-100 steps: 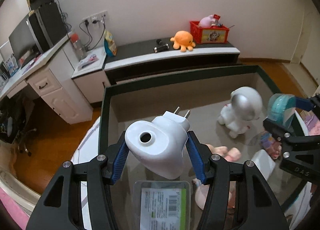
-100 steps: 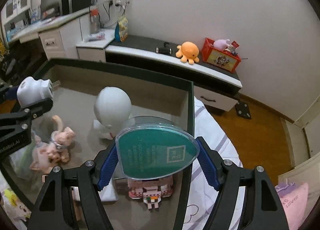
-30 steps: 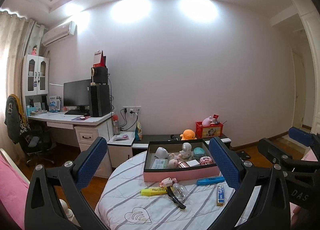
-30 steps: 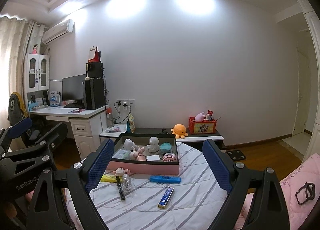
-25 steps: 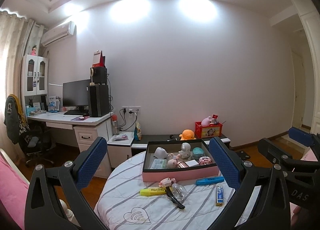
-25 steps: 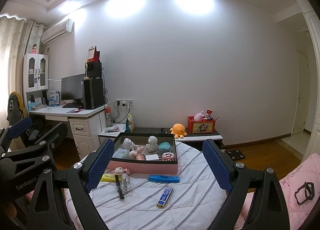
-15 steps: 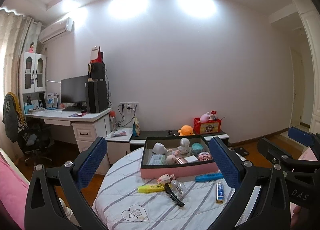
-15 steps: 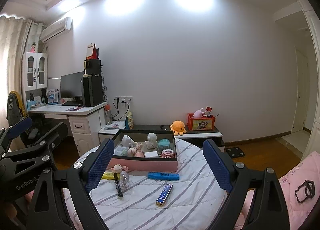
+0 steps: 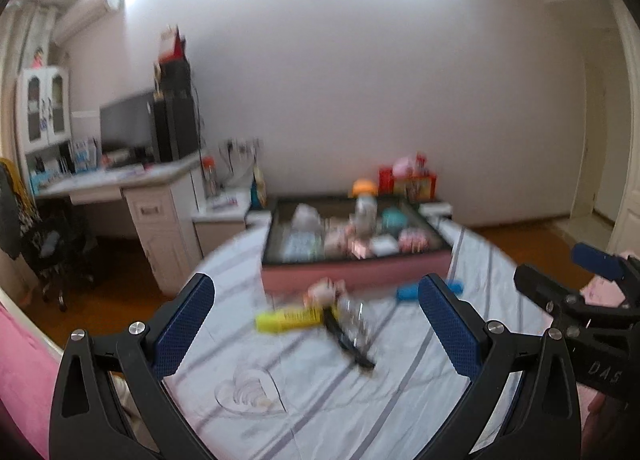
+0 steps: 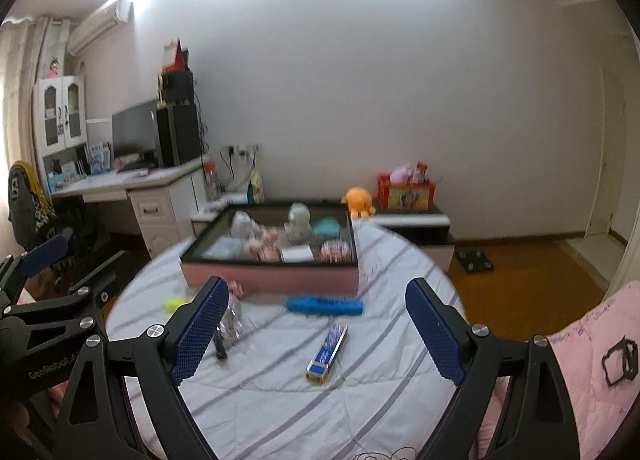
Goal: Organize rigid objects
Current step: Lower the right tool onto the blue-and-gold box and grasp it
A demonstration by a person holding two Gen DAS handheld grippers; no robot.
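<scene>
Left tongs (image 9: 316, 322): black angular plastic arms with triangular cut-outs, silver round screws at the joints, blue textured pads on the inner faces. Right tongs (image 10: 316, 330): same black build, blue dimpled pads, silver screws. White lettering on both bodies: "GenRobot.AI" on left, "DAS" on right.

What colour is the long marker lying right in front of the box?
Blue marker, clearest in the right wrist view.

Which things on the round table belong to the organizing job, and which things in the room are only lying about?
Job:
- pink-sided storage box
- blue highlighter pen
- yellow highlighter pen
- small blue-and-gold flat packet
- black pen

Lying about:
- orange plush octopus
- red toy crate
- black computer monitor
</scene>
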